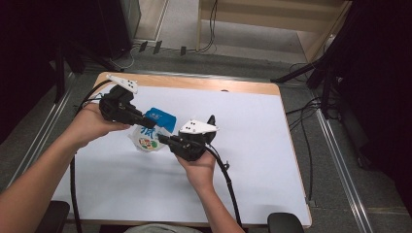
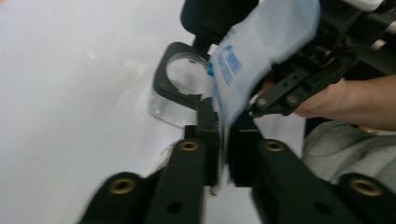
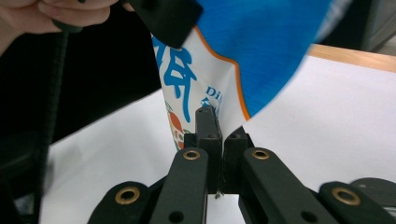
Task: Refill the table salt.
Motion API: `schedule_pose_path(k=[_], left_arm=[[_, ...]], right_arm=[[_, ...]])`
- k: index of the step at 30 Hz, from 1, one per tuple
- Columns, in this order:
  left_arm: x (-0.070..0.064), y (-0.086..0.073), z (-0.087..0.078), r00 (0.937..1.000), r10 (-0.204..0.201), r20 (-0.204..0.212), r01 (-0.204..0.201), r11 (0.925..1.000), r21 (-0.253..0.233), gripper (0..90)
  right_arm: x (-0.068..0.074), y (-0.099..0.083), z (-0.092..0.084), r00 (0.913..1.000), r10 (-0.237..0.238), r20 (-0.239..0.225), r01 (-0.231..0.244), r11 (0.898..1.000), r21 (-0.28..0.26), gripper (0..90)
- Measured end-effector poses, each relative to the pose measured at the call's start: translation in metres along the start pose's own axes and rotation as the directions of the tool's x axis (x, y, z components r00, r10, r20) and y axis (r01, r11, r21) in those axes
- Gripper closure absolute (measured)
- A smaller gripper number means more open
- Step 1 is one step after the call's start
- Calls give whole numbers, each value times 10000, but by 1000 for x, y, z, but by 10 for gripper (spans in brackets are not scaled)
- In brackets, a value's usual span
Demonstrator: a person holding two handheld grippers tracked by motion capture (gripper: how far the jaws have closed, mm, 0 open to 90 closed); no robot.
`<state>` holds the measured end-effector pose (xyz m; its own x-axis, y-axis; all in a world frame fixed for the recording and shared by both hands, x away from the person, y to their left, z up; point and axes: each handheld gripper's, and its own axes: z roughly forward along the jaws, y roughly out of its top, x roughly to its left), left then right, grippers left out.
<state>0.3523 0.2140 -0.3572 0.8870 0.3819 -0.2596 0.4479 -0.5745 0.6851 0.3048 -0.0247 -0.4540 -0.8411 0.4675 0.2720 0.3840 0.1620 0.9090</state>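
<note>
On the counter (image 1: 272, 145), a wooden-edged top under a white sheet, at its left-centre: 1 soft pouch (image 1: 151, 130), blue across the top, white below with blue characters and a coloured picture, held up off the sheet between 2 hand-held tools. Left tool (image 1: 145, 122): gripped in the person's left hand (image 1: 90, 124), reaching in from the left, grey 3-cornered plate on top; its jaws are pressed onto the pouch's upper edge, and the left gripper view shows the thin film (image 2: 261, 51) running down into the narrow slit between the 2 black jaws. Right tool (image 1: 163, 139): gripped in the right hand (image 1: 199, 167), coming from the lower right, cable (image 1: 228, 184) trailing back toward the counter's near edge; its jaws are pinched together on the pouch's lower right edge, with the printed film (image 3: 210, 88) rising from between them in the right gripper view. Pouch condition: stretched between the 2 grips, tilted, its blue part uppermost. Also present, in the left gripper view: 1 clear round container with a black squarish rim (image 2: 180, 84), standing on the white sheet just behind the pouch; contents cannot be made out.
</note>
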Motion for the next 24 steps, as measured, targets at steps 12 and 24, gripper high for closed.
schedule_pose_path(k=[12, 24], left_arm=[[20, -40, 4, 9971, 722, -235, -711, 9965, 450, 581], [18, -40, 13, 9897, 1435, 7, -1431, 9870, 725, 890]], right_arm=[[-9, 8, -12, 9997, 188, 172, -184, 9996, -224, 900], [-14, 12, -11, 9977, 582, -349, -587, 9982, -141, 900]])
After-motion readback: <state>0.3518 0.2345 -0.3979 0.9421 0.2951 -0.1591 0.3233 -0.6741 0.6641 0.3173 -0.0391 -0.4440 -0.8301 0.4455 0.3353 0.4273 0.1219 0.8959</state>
